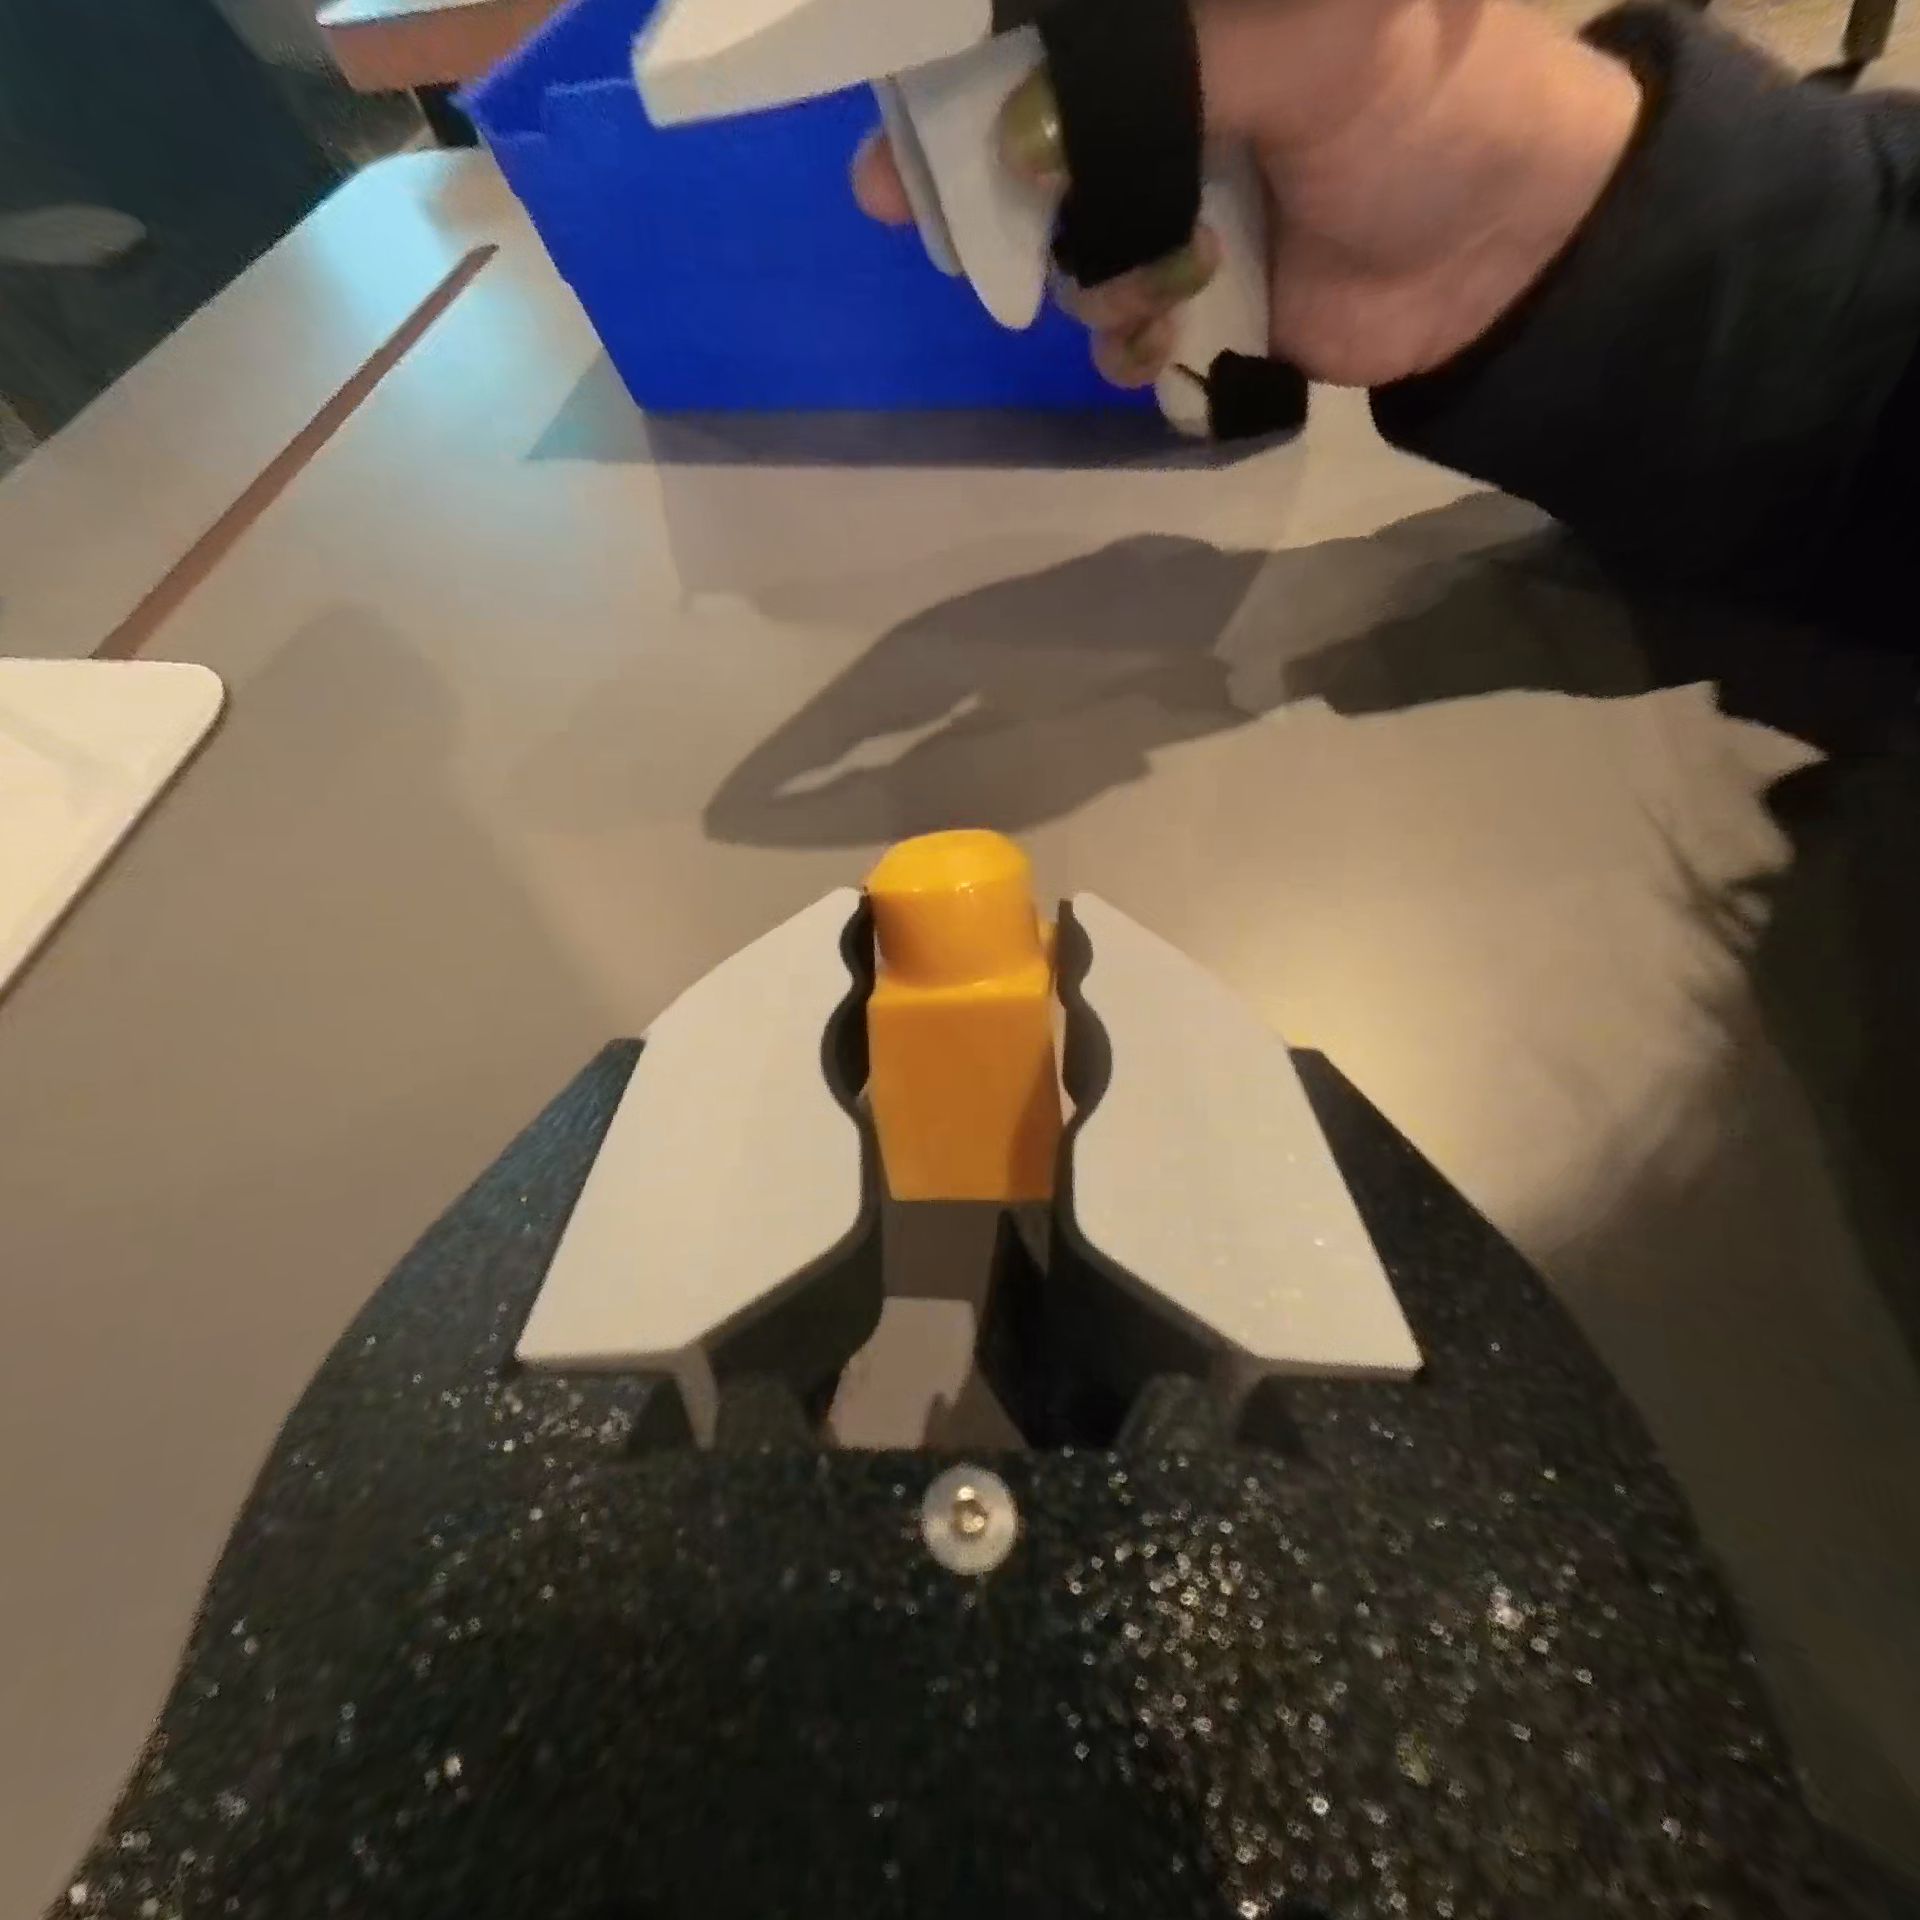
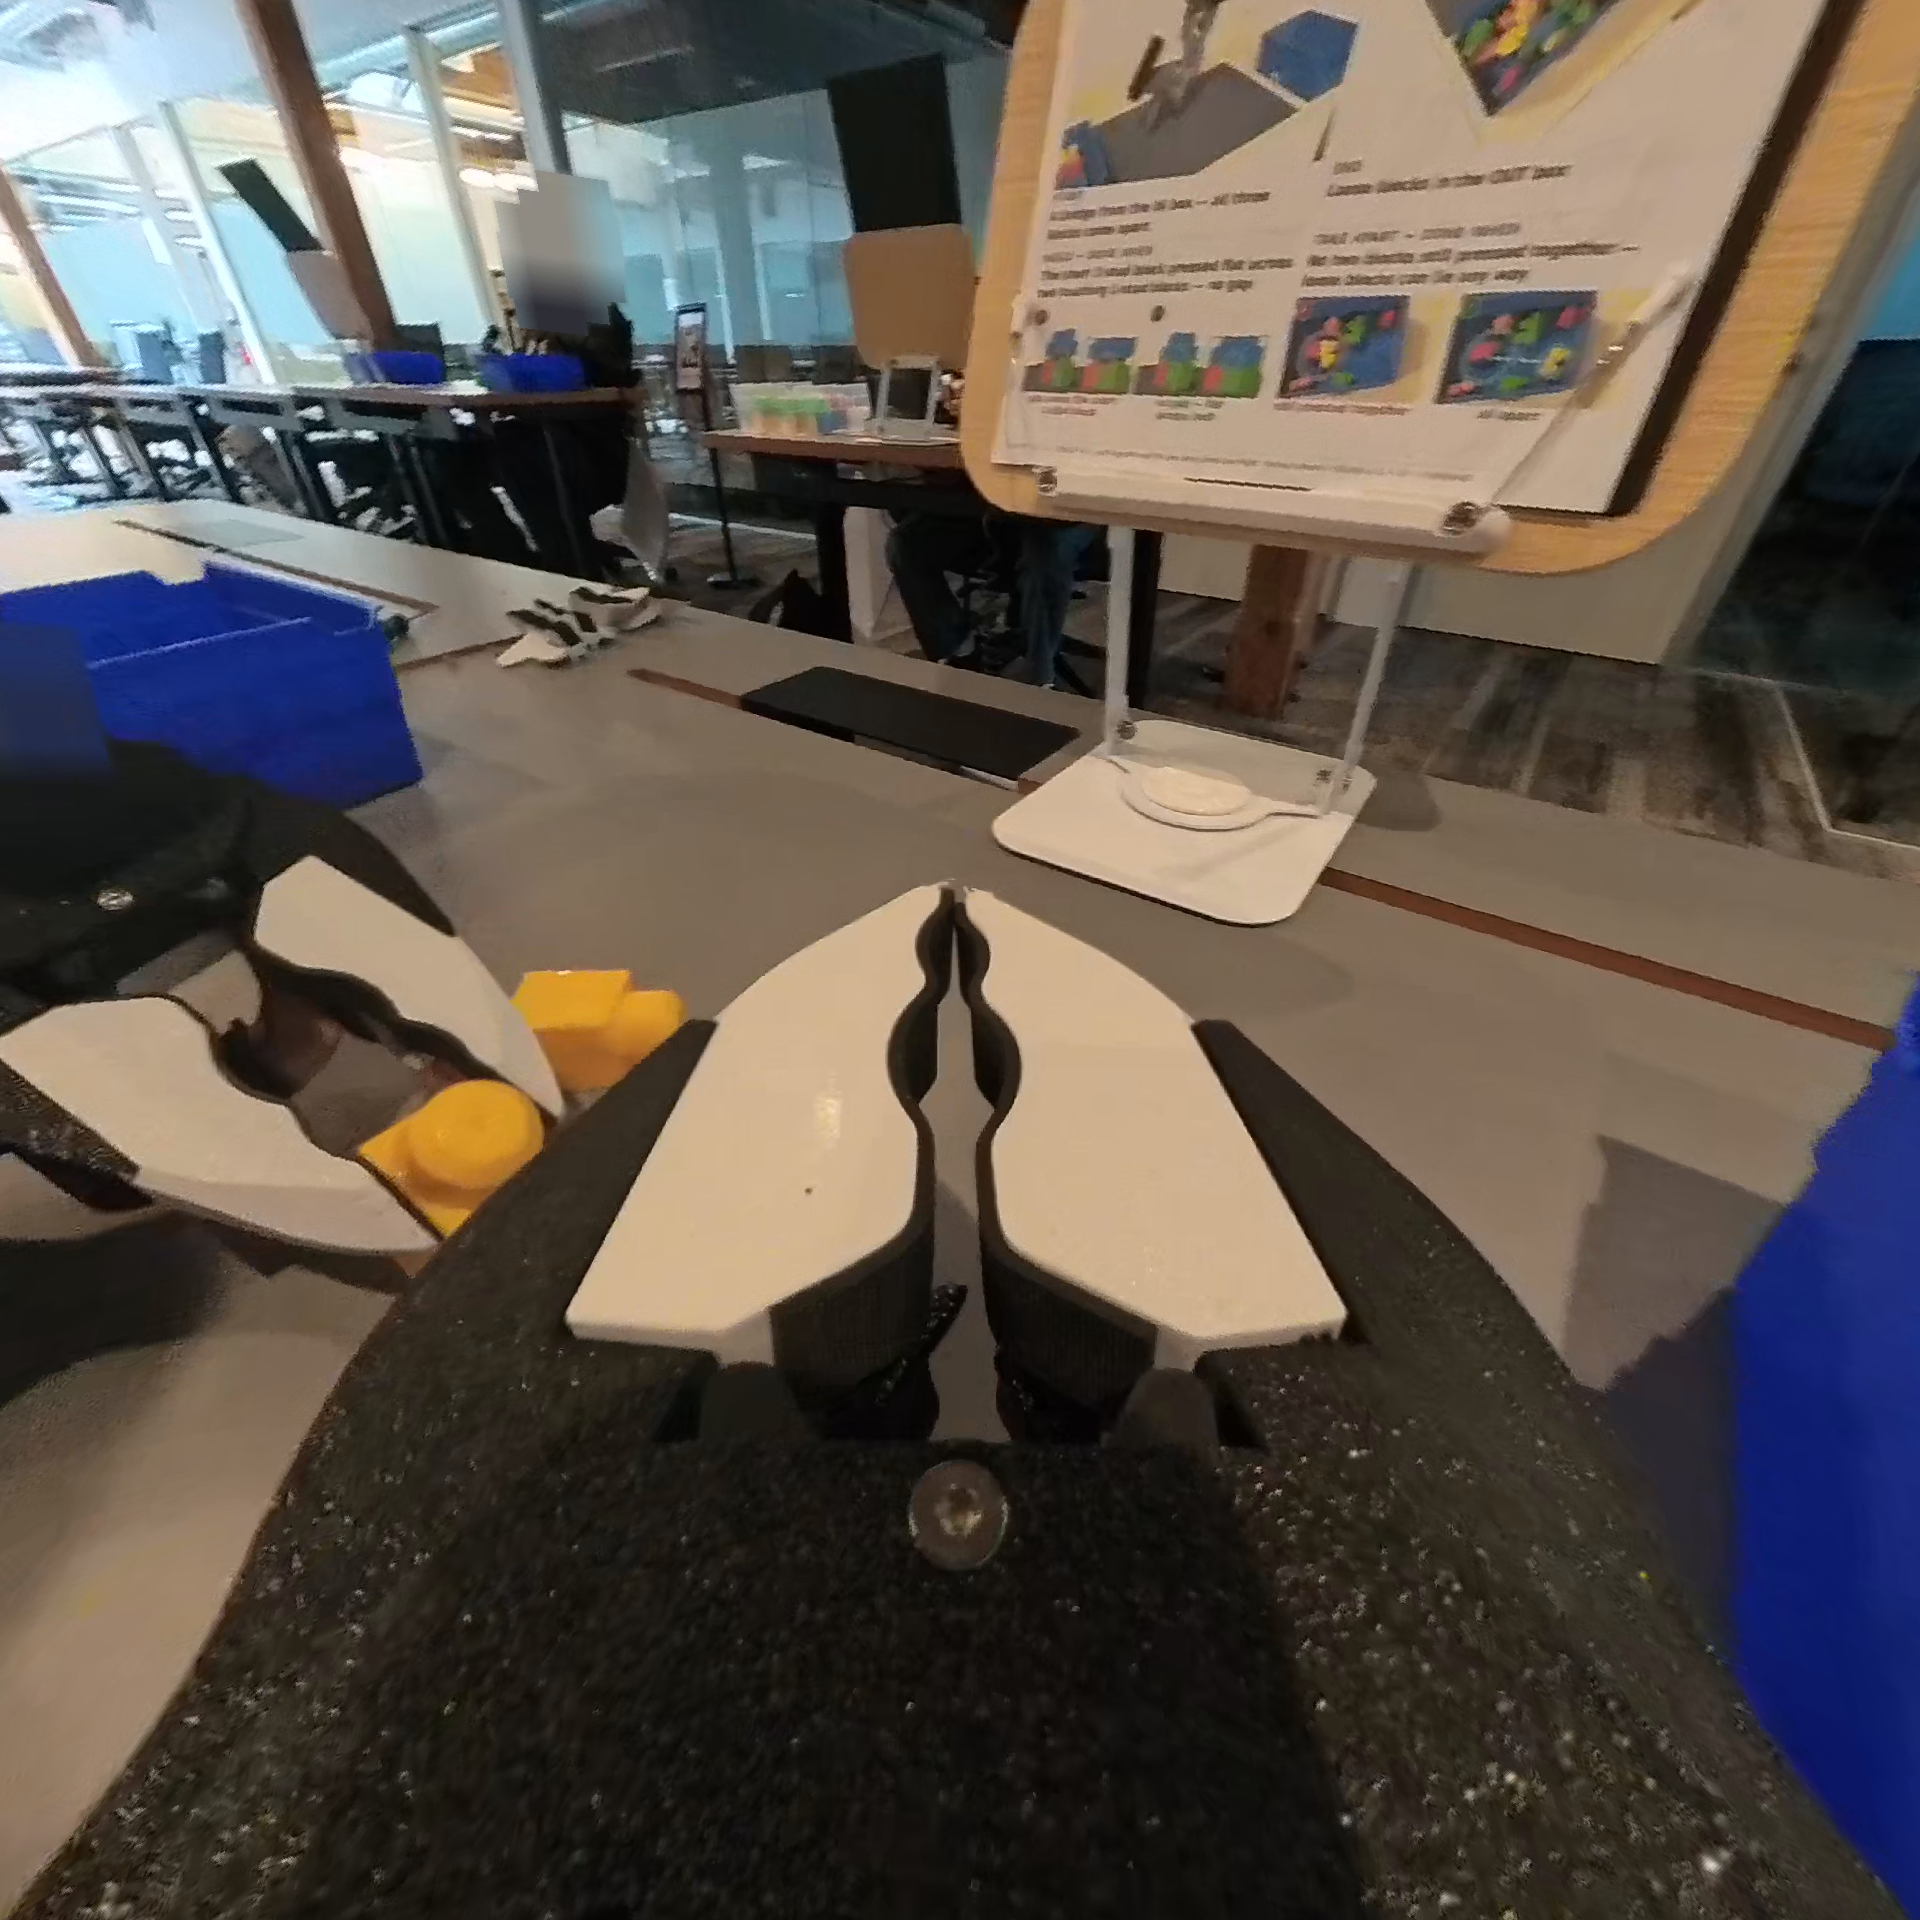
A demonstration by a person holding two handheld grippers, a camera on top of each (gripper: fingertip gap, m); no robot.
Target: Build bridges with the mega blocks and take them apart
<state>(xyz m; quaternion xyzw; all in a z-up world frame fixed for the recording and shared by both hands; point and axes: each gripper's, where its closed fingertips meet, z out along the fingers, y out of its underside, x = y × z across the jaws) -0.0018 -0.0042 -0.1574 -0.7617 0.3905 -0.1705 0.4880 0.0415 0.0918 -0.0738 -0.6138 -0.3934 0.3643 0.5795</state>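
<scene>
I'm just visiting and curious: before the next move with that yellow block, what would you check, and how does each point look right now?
1. Left tongs clamped on the yellow plastic block: ok.
2. Block's round stud clear of the fingertips: ok.
3. Right tongs empty, fingers together: ok.
4. Second yellow block beside the held one, attached or apart: cannot tell.
5. Grey tabletop ahead free of obstacles: ok.
6. Blue plastic bin at the table's far end, contents: cannot tell.

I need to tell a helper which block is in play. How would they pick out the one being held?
On the grey table, in front of the blue bin, find the left gripper. The yellow block is clamped between its white fingers, one round stud pointing forward. It is the only block held; the right gripper is shut on nothing.
</scene>
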